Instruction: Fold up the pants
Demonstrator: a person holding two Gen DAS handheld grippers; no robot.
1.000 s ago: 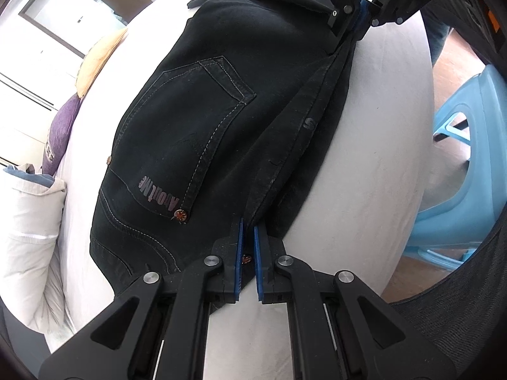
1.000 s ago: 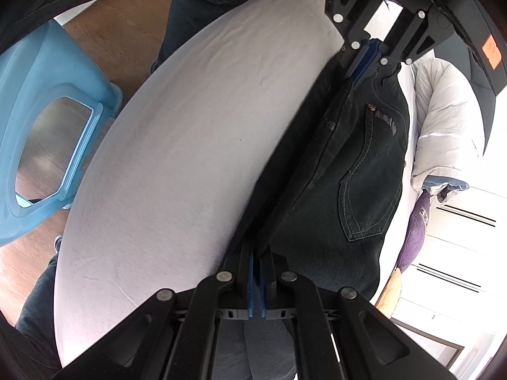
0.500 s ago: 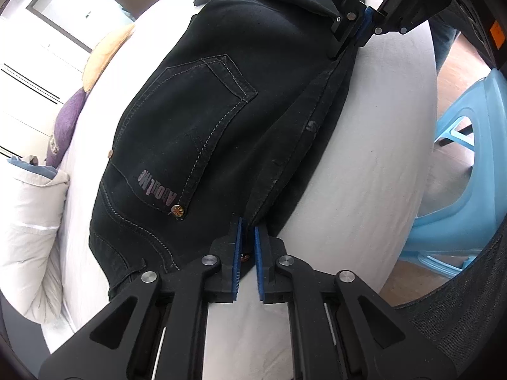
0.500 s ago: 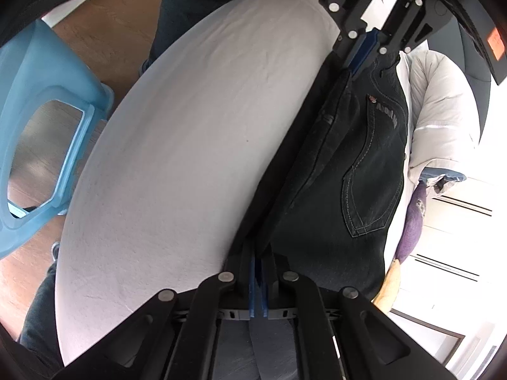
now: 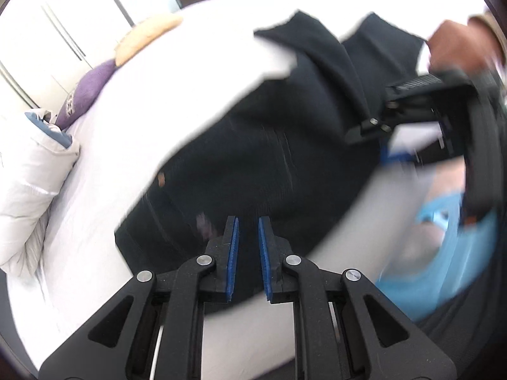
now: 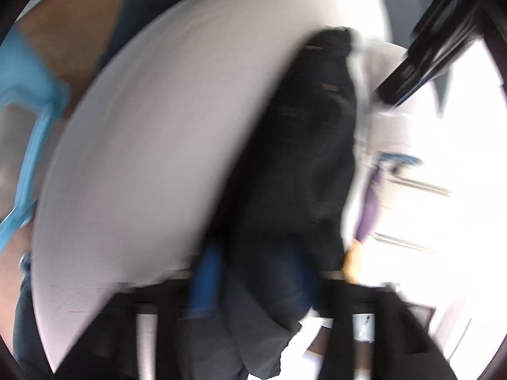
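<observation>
Though both views are smeared by motion, the pants (image 5: 269, 158) plainly lie on the white bed (image 5: 164, 95) as a compact dark slab, one layer over another, with a loose flap sticking out toward twelve o'clock in the left view; so I judge one fold laid down and just let go. Left gripper (image 5: 246, 253) hangs above the near edge of the cloth, its jaws a narrow slit and parting, nothing pinched between the blue pads (image 5: 234, 253); right gripper (image 6: 253, 272) is opening wide, its jaws blurred, the dark cloth lying in the gap but not squeezed as far as I can see. From the left view that right gripper sits at three o'clock beside the pants' far edge, a hand (image 5: 456, 44) above it. What remains, I'd guess: tidy the flap at twelve, then perhaps fold the slab once more; a blue stool (image 6: 28, 126) stands off the bed at nine.
</observation>
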